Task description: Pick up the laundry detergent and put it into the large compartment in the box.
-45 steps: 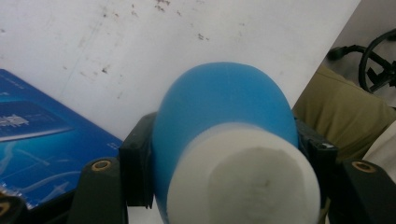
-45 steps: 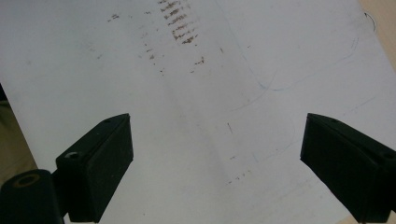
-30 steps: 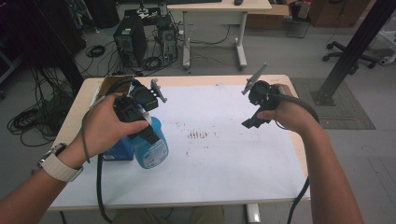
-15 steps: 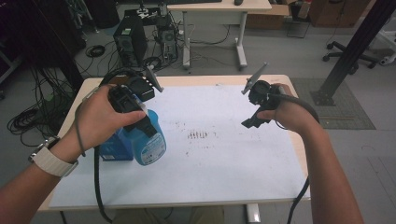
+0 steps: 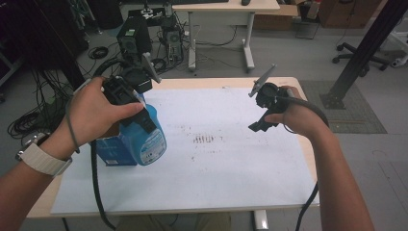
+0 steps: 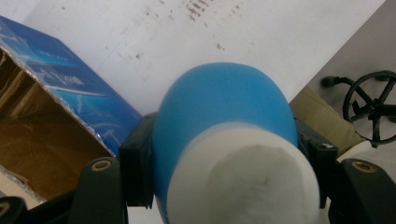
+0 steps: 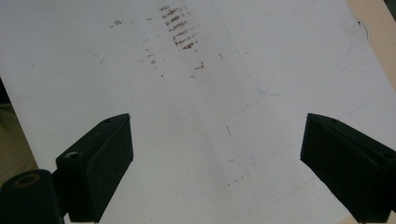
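Observation:
My left gripper (image 5: 142,118) is shut on a blue bottle (image 5: 148,138) and holds it above the table's left side. In the left gripper view the black jaws press both flanks of the blue bottle (image 6: 224,107), whose white end points at the camera. My right gripper (image 5: 258,126) hovers over the right part of the white sheet (image 5: 226,168). Its jaws stand wide apart, and nothing lies between them in the right gripper (image 7: 215,163) view. Brown smudges (image 5: 204,139) mark the middle of the sheet, and the same smudges (image 7: 180,28) lie ahead of the right jaws.
A blue cardboard box (image 5: 109,153) stands on the table just left of the bottle; the box (image 6: 51,126) is open, with a brown inside. The wooden table edge (image 5: 308,144) borders the sheet. Computers and cables (image 5: 144,29), a desk and a chair base sit on the floor beyond.
My left hand has lifted the blue bottle up off the sheet, a little toward the far side. The right hand and its gripper have stayed where they were.

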{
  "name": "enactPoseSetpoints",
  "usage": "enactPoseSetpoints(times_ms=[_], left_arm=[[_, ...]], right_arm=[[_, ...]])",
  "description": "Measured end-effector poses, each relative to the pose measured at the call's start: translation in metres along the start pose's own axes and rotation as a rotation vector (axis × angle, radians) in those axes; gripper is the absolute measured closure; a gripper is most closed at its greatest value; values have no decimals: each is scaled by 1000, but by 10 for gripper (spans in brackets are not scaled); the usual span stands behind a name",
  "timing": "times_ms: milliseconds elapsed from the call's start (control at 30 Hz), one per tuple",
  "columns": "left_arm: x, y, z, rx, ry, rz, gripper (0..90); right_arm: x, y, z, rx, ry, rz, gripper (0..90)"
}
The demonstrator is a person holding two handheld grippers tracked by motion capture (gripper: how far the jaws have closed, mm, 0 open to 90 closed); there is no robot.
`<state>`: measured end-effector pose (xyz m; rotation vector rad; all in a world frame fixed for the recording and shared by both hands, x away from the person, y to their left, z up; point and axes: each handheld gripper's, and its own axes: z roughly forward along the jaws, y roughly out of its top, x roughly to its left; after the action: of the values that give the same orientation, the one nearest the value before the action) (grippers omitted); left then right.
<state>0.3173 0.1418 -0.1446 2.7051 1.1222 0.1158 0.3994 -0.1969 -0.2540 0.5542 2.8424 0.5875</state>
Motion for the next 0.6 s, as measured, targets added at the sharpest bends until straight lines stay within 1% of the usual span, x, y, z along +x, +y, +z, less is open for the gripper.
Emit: enactPoseSetpoints(times_ms=[133, 200, 233, 433, 600], left_arm=[[2, 0, -6, -4, 0, -21, 375], [4, 0, -12, 0, 4, -26, 375], [4, 1, -15, -7, 8, -36, 375], [7, 4, -30, -13, 20, -59, 375], [12, 5, -40, -15, 19, -80, 375]], right_arm=[[0, 0, -1, -5, -1, 0, 92], [0, 0, -1, -6, -1, -2, 92], [0, 0, -1, -6, 0, -3, 92], [0, 1, -1, -10, 1, -6, 92], [-1, 0, -1, -14, -1, -4, 92]])
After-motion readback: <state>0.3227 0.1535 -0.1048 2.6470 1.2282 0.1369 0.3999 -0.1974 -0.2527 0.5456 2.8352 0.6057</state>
